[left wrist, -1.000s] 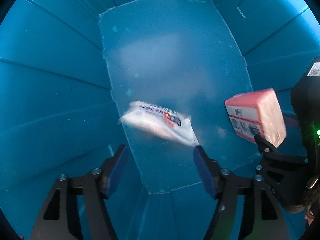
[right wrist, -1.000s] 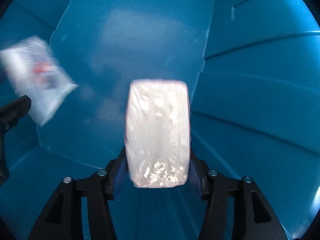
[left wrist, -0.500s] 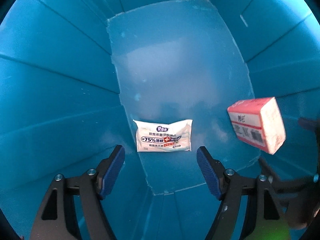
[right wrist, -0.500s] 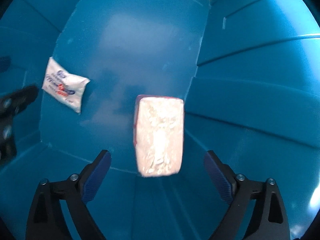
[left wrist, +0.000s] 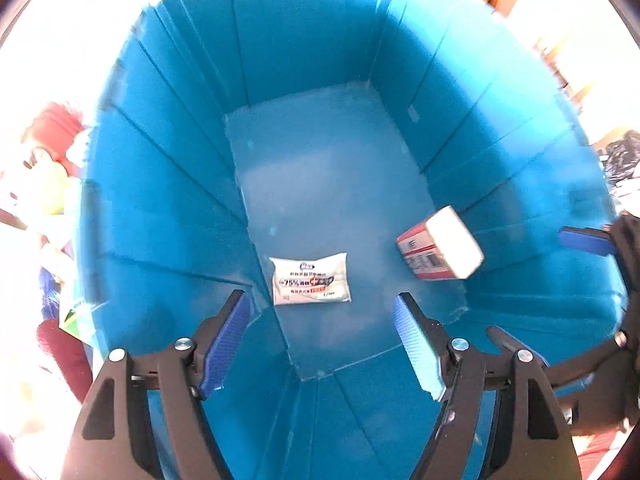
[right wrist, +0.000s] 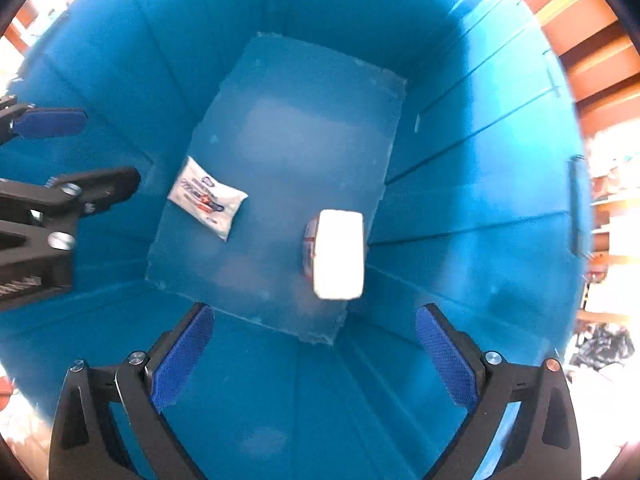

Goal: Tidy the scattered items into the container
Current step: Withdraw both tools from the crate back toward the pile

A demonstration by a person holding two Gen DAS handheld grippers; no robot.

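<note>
Right gripper [right wrist: 314, 356]: jaws opening, nothing held. Left gripper [left wrist: 322, 344]: spread, nothing held. Blue container [right wrist: 460, 184]: wipes packet [right wrist: 206, 198] and wrapped block [right wrist: 338, 254] contained.

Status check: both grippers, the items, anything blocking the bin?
Left gripper open, empty. Right gripper empty, jaws opening. Wipes packet and tissue pack both in the blue bin. Nothing in the way.

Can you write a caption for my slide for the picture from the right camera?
Right tongs opening, empty, above blue bin holding wipes packet and tissue pack.
</note>
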